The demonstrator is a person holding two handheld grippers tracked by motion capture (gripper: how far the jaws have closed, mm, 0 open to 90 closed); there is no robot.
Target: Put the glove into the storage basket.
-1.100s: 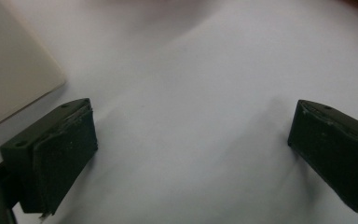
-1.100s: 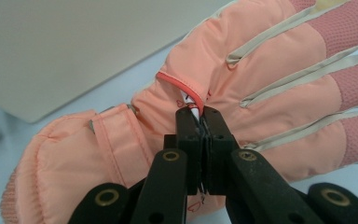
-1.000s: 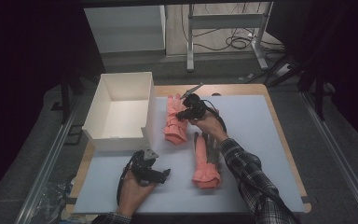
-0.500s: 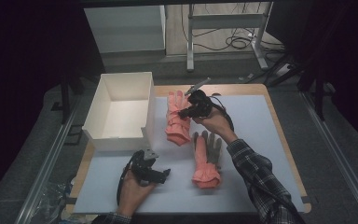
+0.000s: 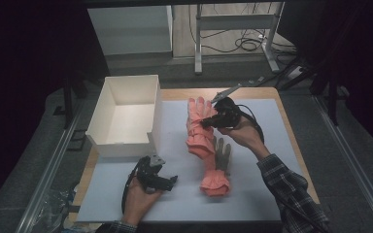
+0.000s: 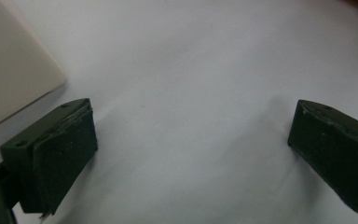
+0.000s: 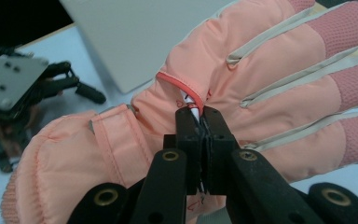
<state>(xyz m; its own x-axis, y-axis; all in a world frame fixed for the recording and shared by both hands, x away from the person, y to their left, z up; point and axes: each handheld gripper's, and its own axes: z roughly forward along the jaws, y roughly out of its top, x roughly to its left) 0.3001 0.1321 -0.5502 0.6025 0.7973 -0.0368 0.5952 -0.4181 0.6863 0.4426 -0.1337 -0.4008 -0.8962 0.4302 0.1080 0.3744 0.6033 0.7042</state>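
A pink winter glove (image 5: 195,127) hangs lifted above the white mat (image 5: 252,194), fingers pointing away from me. My right gripper (image 5: 208,121) is shut on it. In the right gripper view the jaws pinch a fold by the red trim on the back of the glove (image 7: 261,70), and the gripper (image 7: 200,116) has no gap showing. A second pink glove (image 5: 217,171) with a grey palm lies flat on the mat, partly under the lifted one's cuff. My left gripper (image 5: 169,182) rests low on the mat near the front, open; its pads (image 6: 65,149) stand wide apart over bare mat.
A white open box (image 5: 96,128) stands at the left of the table, its corner (image 6: 9,79) close to my left gripper. Its wall (image 7: 135,37) rises behind the held glove. The mat lies bare at the right and front. Cables and a metal frame are on the floor behind.
My right gripper has risen and shifted right with the pink glove, lifting it off the mat. The left gripper and the second glove have stayed put.
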